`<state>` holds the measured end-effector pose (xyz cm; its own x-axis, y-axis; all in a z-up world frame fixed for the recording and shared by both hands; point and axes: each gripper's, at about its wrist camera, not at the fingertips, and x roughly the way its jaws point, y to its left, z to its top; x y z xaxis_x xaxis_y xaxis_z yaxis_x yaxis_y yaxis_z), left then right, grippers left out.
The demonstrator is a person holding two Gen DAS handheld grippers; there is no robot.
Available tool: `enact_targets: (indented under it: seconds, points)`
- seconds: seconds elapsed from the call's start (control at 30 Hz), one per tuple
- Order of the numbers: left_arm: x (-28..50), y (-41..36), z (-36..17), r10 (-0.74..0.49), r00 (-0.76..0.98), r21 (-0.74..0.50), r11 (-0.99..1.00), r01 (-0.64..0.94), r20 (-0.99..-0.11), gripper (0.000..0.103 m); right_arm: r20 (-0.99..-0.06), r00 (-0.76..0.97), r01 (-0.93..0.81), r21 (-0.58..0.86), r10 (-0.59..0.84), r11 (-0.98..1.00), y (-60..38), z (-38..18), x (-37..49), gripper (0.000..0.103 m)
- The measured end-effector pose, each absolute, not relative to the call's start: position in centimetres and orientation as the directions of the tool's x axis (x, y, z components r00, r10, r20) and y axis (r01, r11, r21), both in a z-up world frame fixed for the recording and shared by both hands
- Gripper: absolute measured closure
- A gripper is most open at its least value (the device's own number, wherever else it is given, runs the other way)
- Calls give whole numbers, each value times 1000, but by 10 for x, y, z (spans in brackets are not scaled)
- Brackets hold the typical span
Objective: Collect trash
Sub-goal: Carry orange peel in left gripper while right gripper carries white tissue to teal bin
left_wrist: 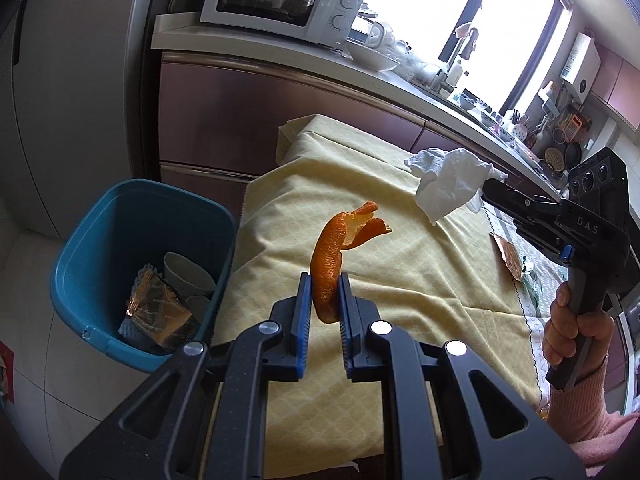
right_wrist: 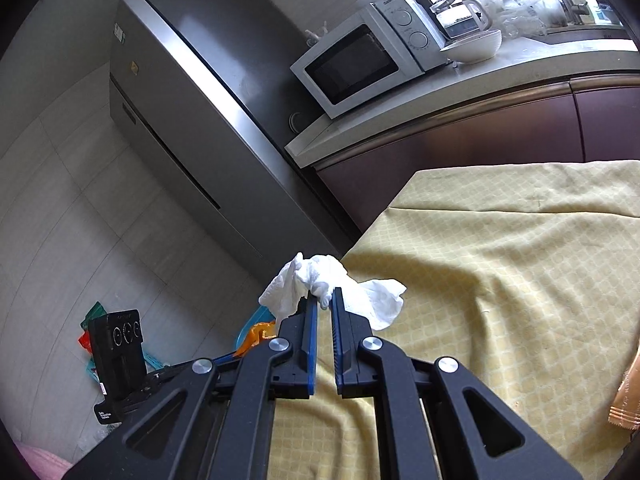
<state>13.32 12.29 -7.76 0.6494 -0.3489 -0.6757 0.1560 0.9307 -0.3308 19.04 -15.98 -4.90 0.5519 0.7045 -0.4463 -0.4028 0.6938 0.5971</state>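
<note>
Here, my left gripper (left_wrist: 324, 282) clenched the orange peel (left_wrist: 334, 252) beside the blue bin (left_wrist: 80, 248), while my right gripper (right_wrist: 325, 300) clenched the white tissue (right_wrist: 320, 280).

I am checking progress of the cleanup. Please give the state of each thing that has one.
Left tongs: shut on orange peel, held above the table.
Right tongs: shut on tissue.
Blue bin: open, partly filled with wrappers and cups.
Microwave: door closed.
</note>
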Motion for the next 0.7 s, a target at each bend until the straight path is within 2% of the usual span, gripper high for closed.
enact_targets:
  seconds: [0.7]
  points:
    - [126, 215, -86, -180, 695, -306, 950, -60, -696, 90, -490, 420, -501, 577, 764, 646, -79, -51, 201, 97]
